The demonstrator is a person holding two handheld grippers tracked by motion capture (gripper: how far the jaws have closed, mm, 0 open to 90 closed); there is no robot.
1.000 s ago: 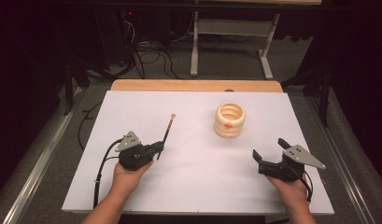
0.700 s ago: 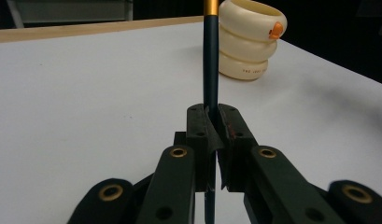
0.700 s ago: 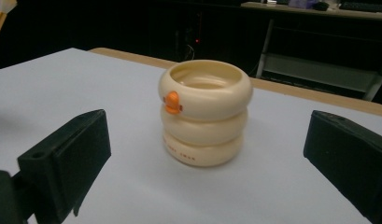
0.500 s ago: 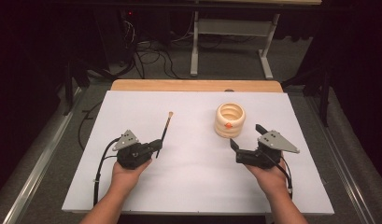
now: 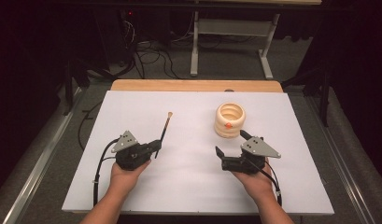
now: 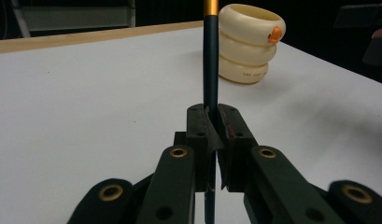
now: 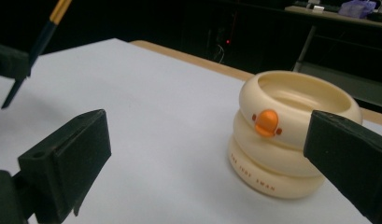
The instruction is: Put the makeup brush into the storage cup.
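Note:
A cream holder [image 5: 229, 120] made of stacked rings with an orange beak stands upright on the white table [image 5: 198, 186], right of centre. My left gripper [image 5: 156, 144] is shut on a thin dark brush [image 5: 163, 132] whose orange ferrule and tip point away across the table. In the left gripper view the jaws clamp the brush shaft [image 6: 210, 65], with the holder [image 6: 248, 44] beyond it. My right gripper [image 5: 231, 143] stands open just in front of the holder, with nothing between its jaws. The right gripper view shows the holder [image 7: 291, 135] close ahead, right of the gap.
A wooden strip [image 5: 198, 85] runs along the table's far edge. Beyond it are a metal desk frame [image 5: 228, 44] and cables [image 5: 151, 56] on the floor. Bare white surface lies between and in front of both hands.
My right gripper has moved left and forward across the table, from the right edge to just in front of the holder. The left gripper and brush have stayed put.

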